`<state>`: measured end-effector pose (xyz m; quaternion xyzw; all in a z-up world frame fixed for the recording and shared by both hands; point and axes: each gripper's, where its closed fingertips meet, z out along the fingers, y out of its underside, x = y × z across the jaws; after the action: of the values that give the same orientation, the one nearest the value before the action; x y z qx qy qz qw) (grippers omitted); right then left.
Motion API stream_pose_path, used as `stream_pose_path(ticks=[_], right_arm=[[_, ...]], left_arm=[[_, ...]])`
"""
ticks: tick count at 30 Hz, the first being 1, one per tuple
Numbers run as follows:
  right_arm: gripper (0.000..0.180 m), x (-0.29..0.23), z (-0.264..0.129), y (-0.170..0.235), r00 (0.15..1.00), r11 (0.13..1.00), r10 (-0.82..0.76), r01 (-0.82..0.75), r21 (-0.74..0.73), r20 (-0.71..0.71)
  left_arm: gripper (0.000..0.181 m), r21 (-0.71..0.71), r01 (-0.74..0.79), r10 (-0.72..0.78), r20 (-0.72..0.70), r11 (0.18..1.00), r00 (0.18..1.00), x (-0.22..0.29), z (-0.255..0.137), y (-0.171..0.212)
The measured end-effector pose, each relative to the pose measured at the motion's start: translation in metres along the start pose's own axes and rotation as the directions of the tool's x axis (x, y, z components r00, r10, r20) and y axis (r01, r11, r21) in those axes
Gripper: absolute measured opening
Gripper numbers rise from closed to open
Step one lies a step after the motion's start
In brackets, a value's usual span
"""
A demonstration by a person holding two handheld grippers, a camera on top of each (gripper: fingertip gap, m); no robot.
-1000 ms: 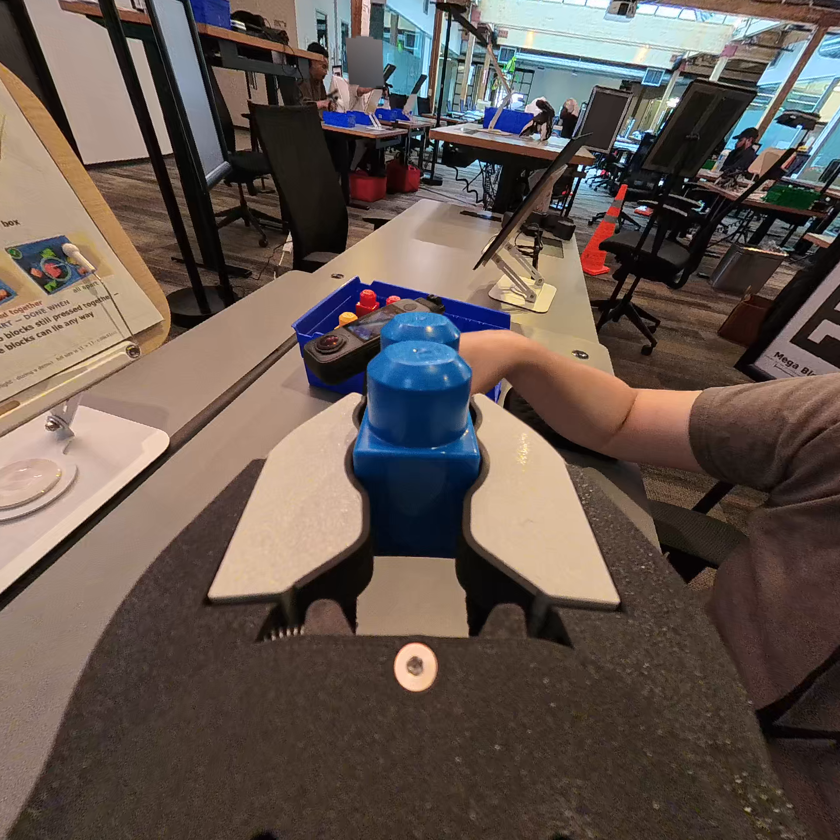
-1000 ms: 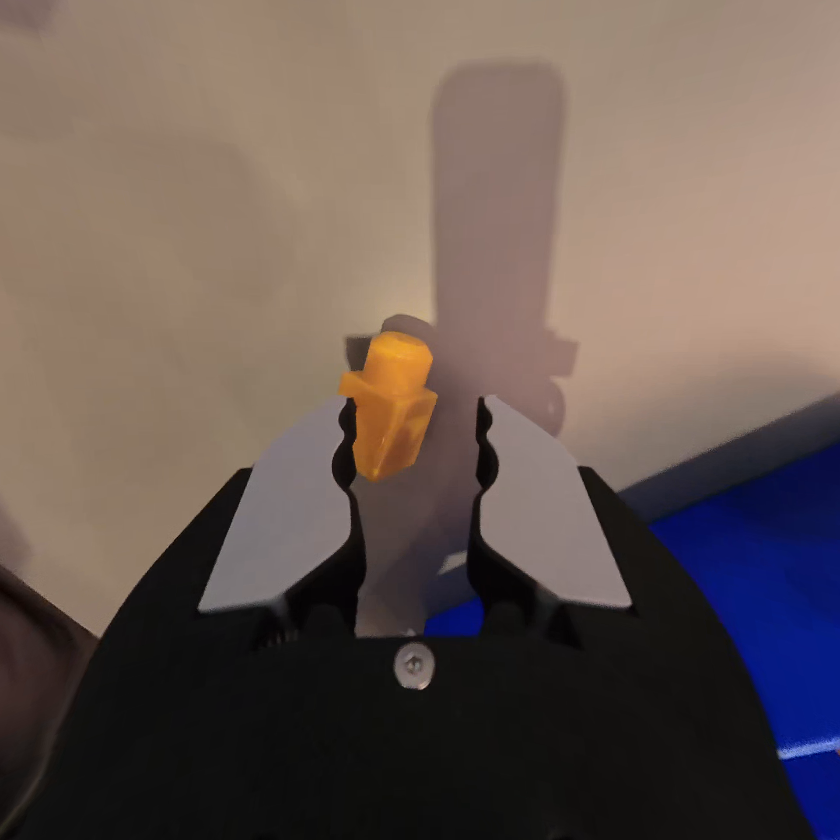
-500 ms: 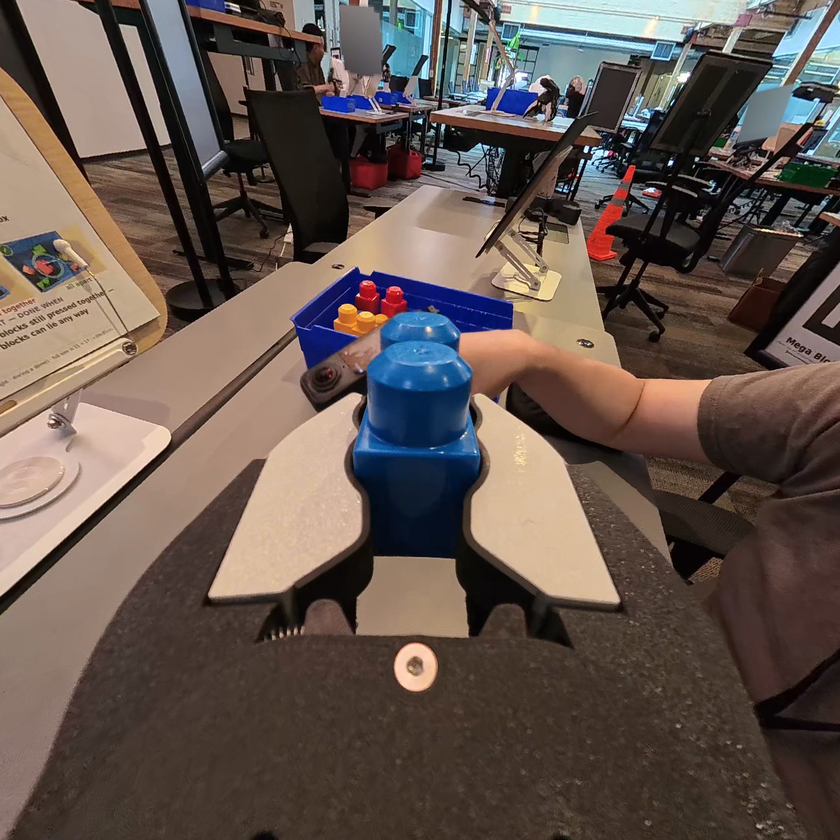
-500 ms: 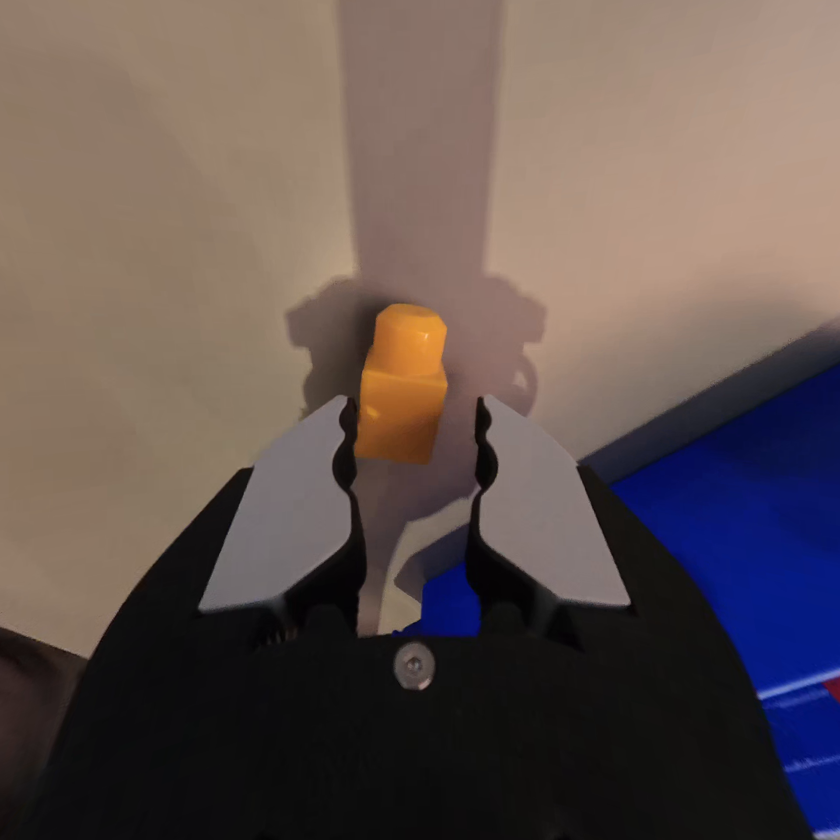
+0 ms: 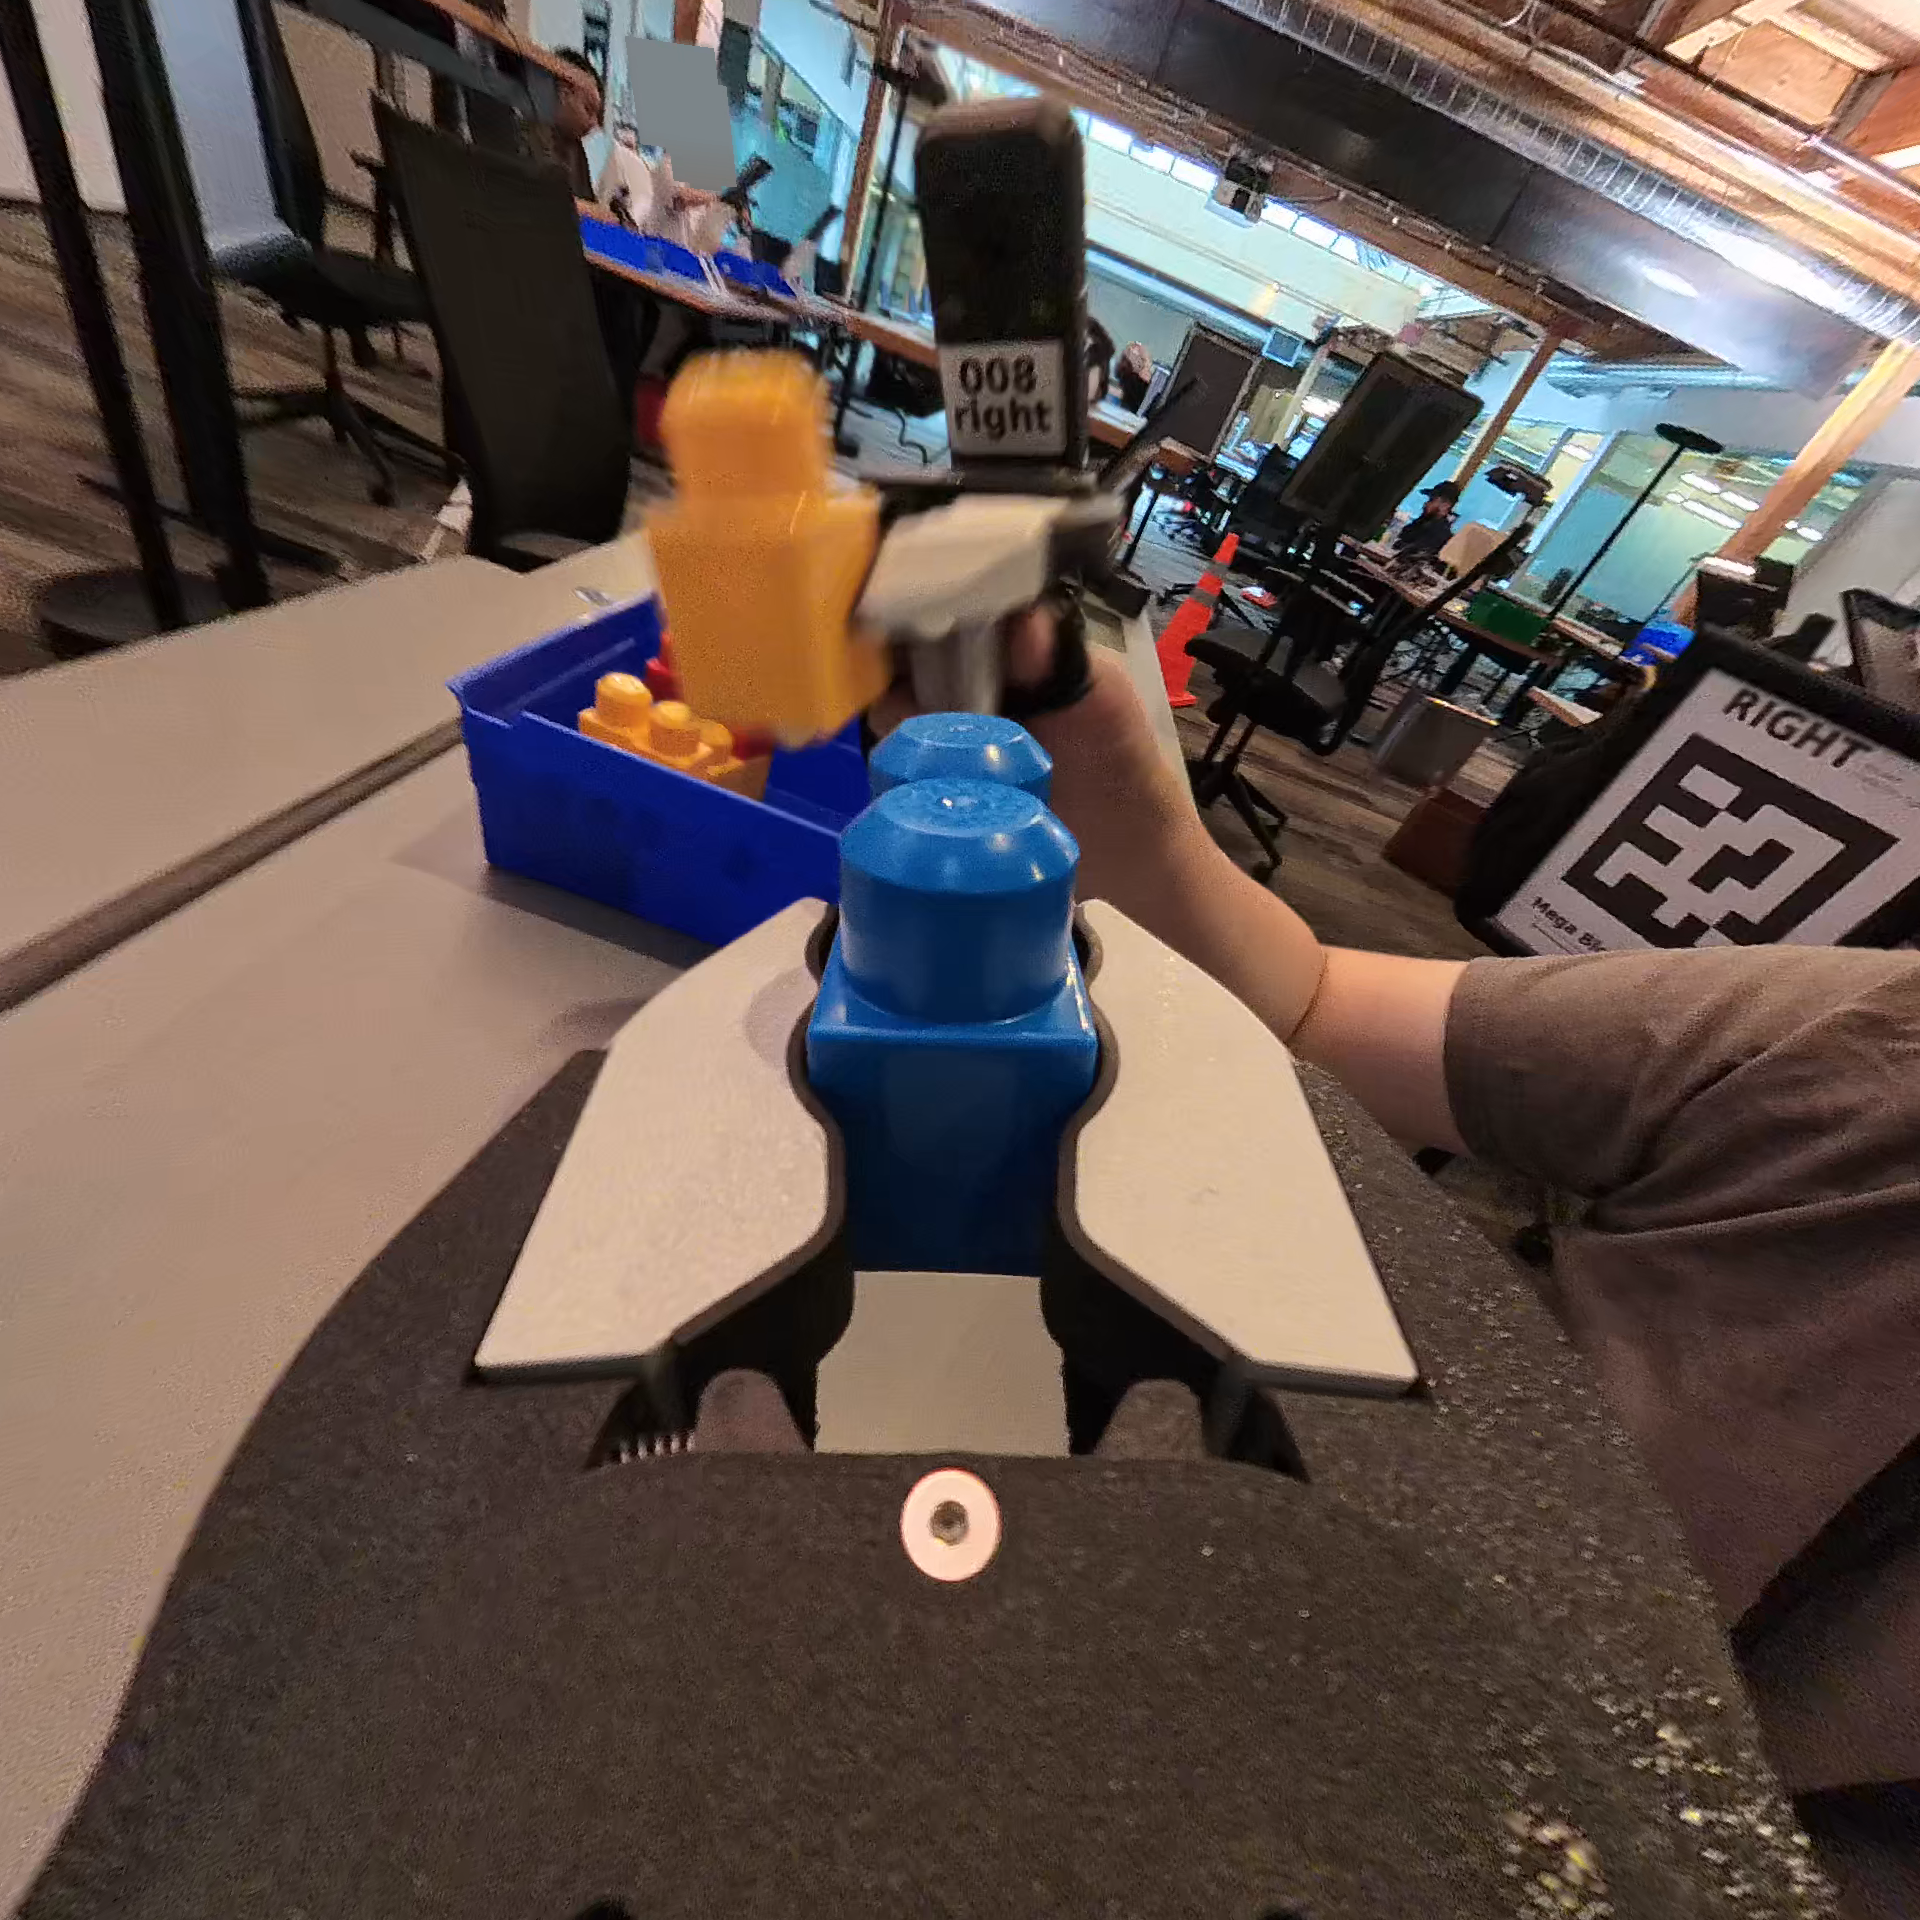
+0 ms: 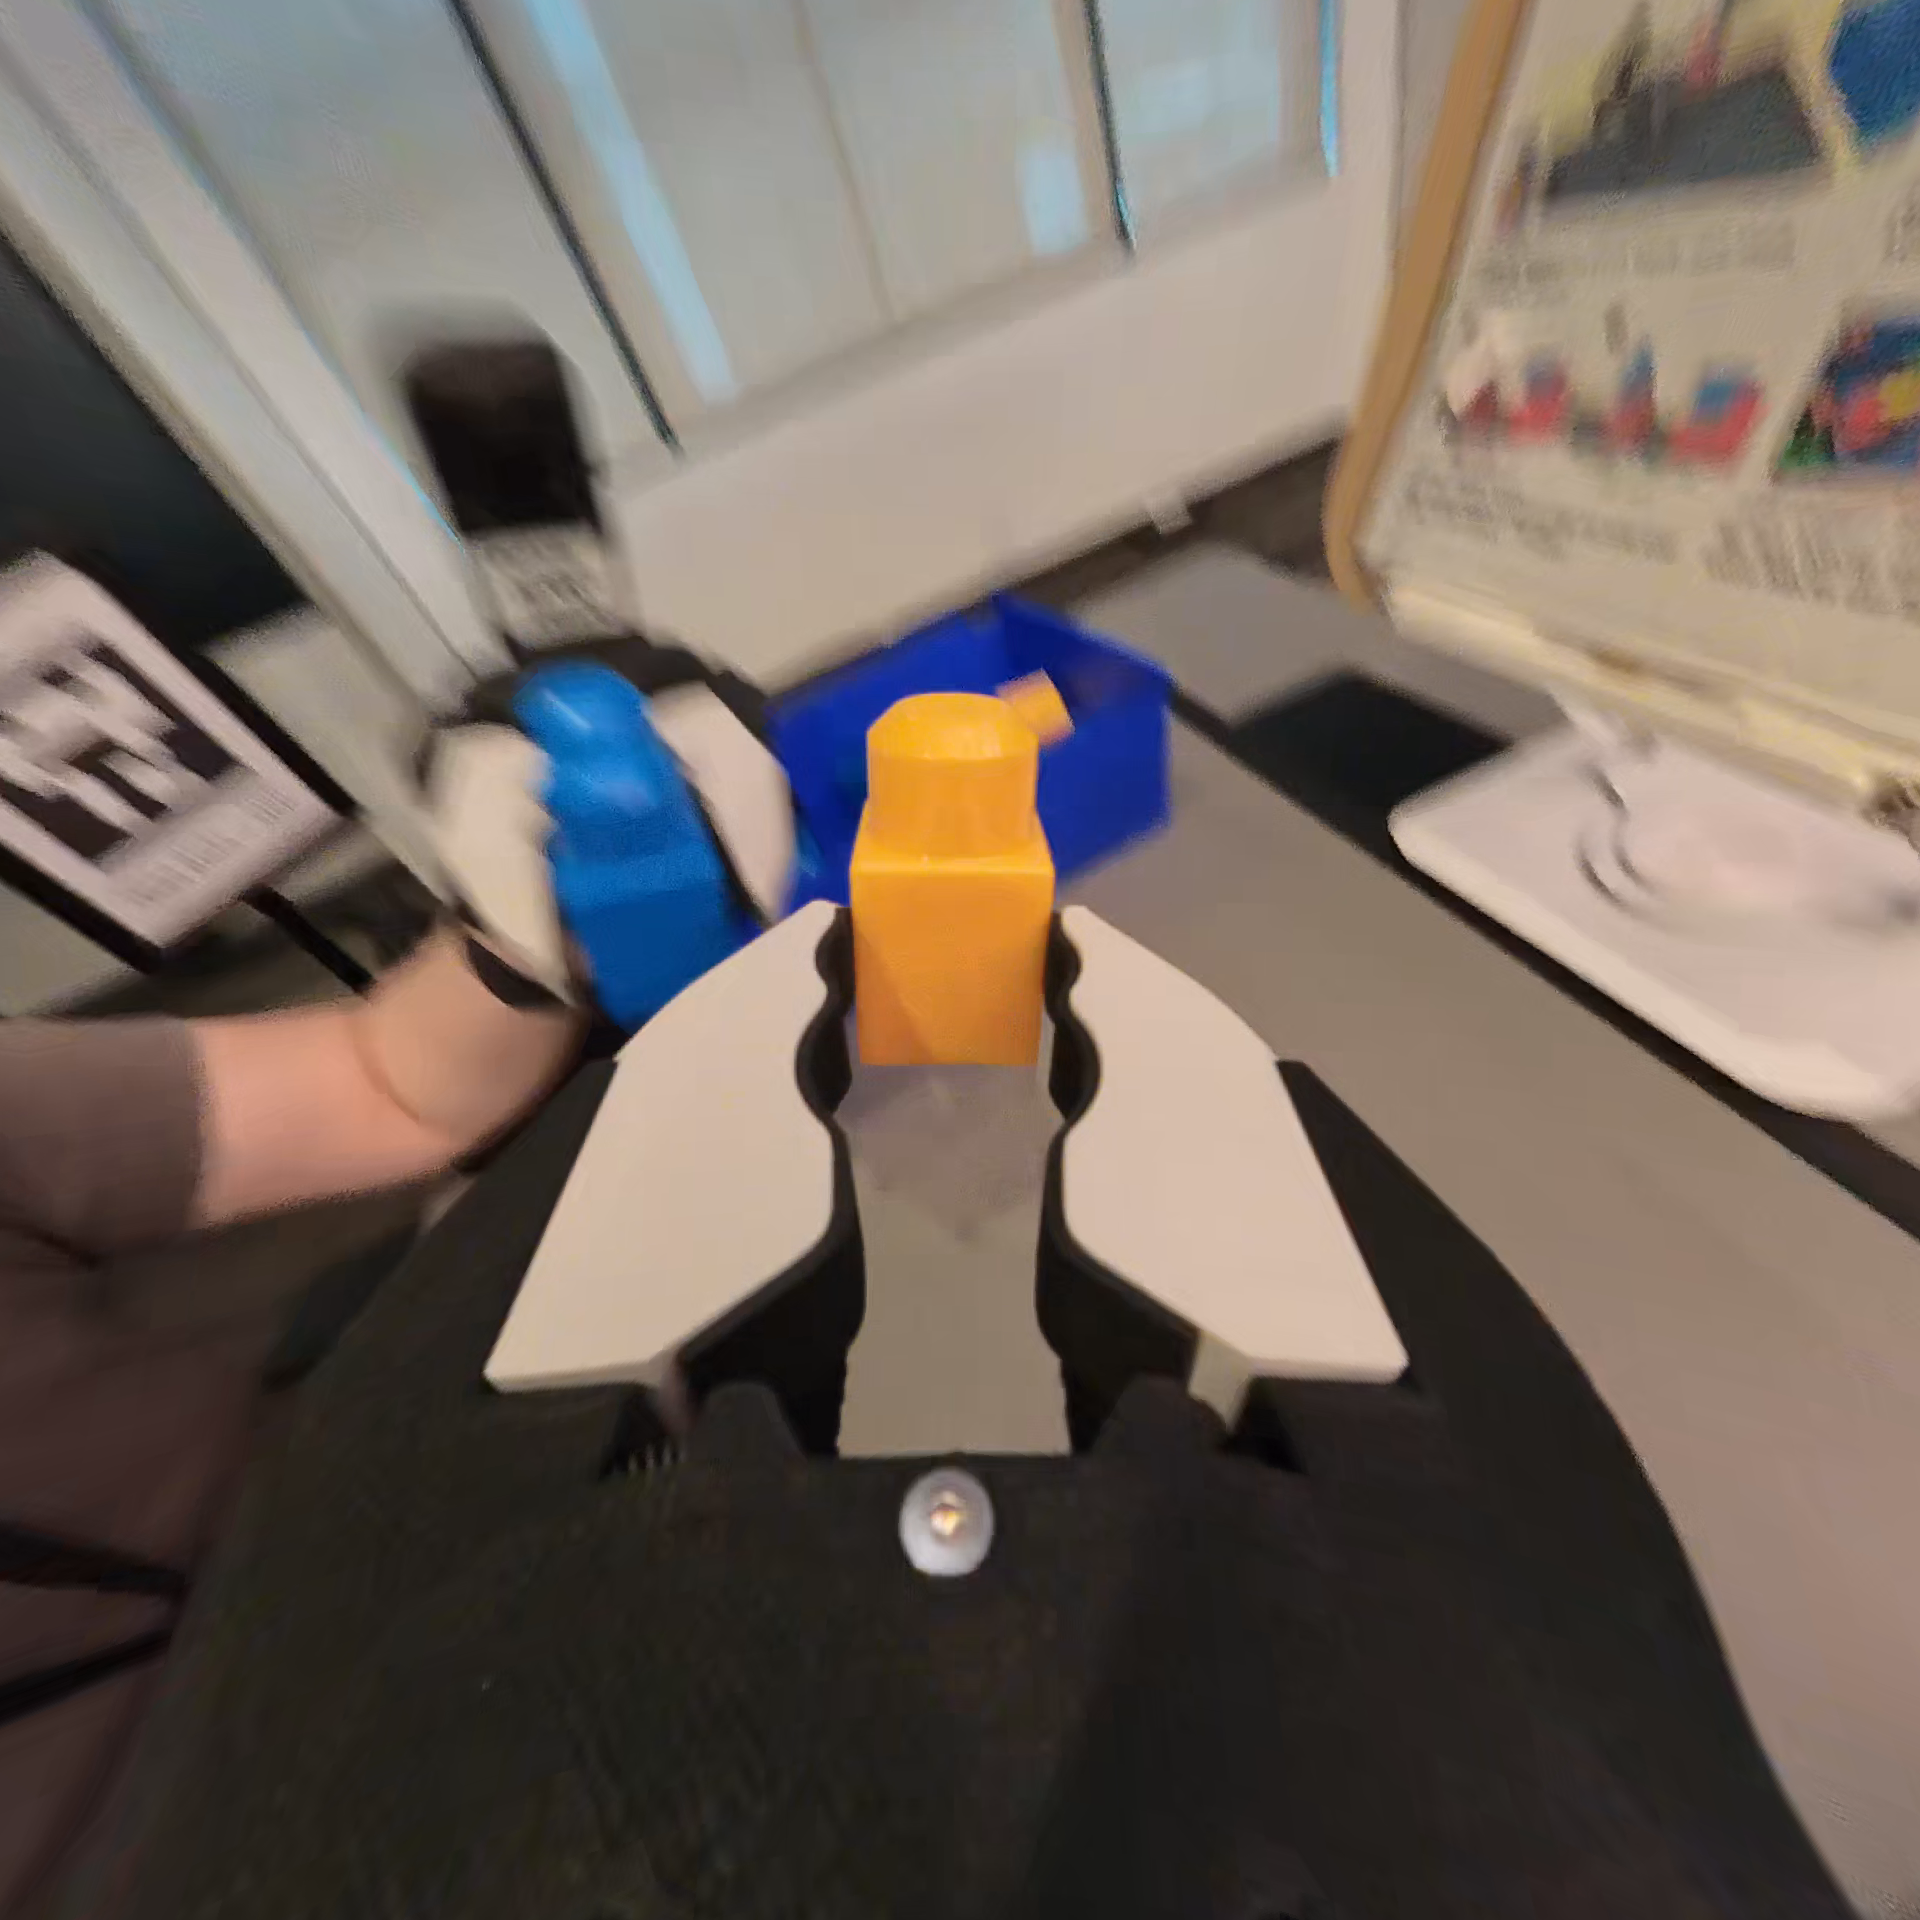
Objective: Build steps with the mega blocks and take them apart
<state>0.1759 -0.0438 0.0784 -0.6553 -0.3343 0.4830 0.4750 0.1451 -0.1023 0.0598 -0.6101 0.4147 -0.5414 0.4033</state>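
Two blocks are held in the air and nothing is joined yet, so the build is judged to be at its very start: the first press-fit, the further steps and the whole taking-apart remain.

In the left wrist view, the grey tabletop (image 5: 260, 1039) lies at nine o'clock. The blue bin (image 5: 623, 831) sits on it at eleven o'clock, with yellow and red blocks (image 5: 665, 727) left inside. The left gripper (image 5: 951, 1049) is closed partway on a blue two-stud block (image 5: 951, 1091), which is clamped by its sides, studs upward, at the middle of the view. At twelve o'clock, above and just beyond it, a blurred orange single-stud block (image 5: 764, 582) is carried by the right gripper (image 5: 883, 582).

In the right wrist view, the blue block appears at ten o'clock, well apart from the orange one. The right gripper's jaws are drawn in to about the block's width, and the orange block is gripped at its lower sides between the tips. An instruction board (image 6: 1662, 364) stands at two o'clock.
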Motion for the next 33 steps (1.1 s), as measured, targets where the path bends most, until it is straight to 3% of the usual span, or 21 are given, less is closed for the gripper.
stream_pose_path(ticks=[3, 6, 10, 18, 27, 30, 32, 33], right_arm=[[0.036, -0.023, -0.008, -0.027, 0.982, 0.972, 0.066, -0.103, 0.213, 0.174], [0.036, -0.036, 0.004, -0.019, 0.957, 0.97, 0.102, -0.156, 0.187, 0.272], [0.035, -0.041, 0.024, -0.001, 0.955, 0.984, 0.092, -0.13, 0.123, 0.281], [0.035, -0.049, 0.026, 0.003, 0.965, 0.994, 0.012, -0.039, 0.099, 0.26], [0.035, -0.054, 0.02, 0.01, 0.973, 0.997, -0.05, 0.061, -0.041, 0.224], [0.055, -0.049, 0.018, 0.001, 0.984, 0.999, -0.04, 0.037, 0.018, 0.172], [0.037, -0.053, 0.018, 0.004, 0.977, 1.0, -0.012, 0.013, -0.001, 0.213], [0.037, -0.052, 0.017, 0.005, 0.977, 1.0, -0.007, 0.01, -0.017, 0.215]], left_arm=[[0.041, -0.032, 0.031, -0.032, -0.015, 0.999, 0.999, -0.003, 0.016, 0.016], [0.041, -0.018, 0.035, -0.035, -0.012, 0.999, 0.999, -0.004, 0.022, 0.019], [0.041, 0.0, 0.025, -0.025, 0.018, 1.0, 1.0, -0.009, 0.019, 0.016], [0.041, 0.052, 0.081, -0.079, -0.035, 0.995, 0.996, -0.004, 0.012, 0.005], [0.041, -0.054, -0.002, 0.001, -0.008, 0.999, 1.0, 0.001, 0.014, 0.013], [0.041, -0.082, -0.023, 0.023, 0.003, 0.996, 1.0, 0.002, 0.017, 0.018], [0.041, -0.079, -0.009, 0.009, 0.002, 0.997, 1.0, 0.0, 0.018, 0.02], [0.041, -0.089, -0.002, 0.002, -0.002, 0.996, 1.0, 0.0, 0.018, 0.021]])
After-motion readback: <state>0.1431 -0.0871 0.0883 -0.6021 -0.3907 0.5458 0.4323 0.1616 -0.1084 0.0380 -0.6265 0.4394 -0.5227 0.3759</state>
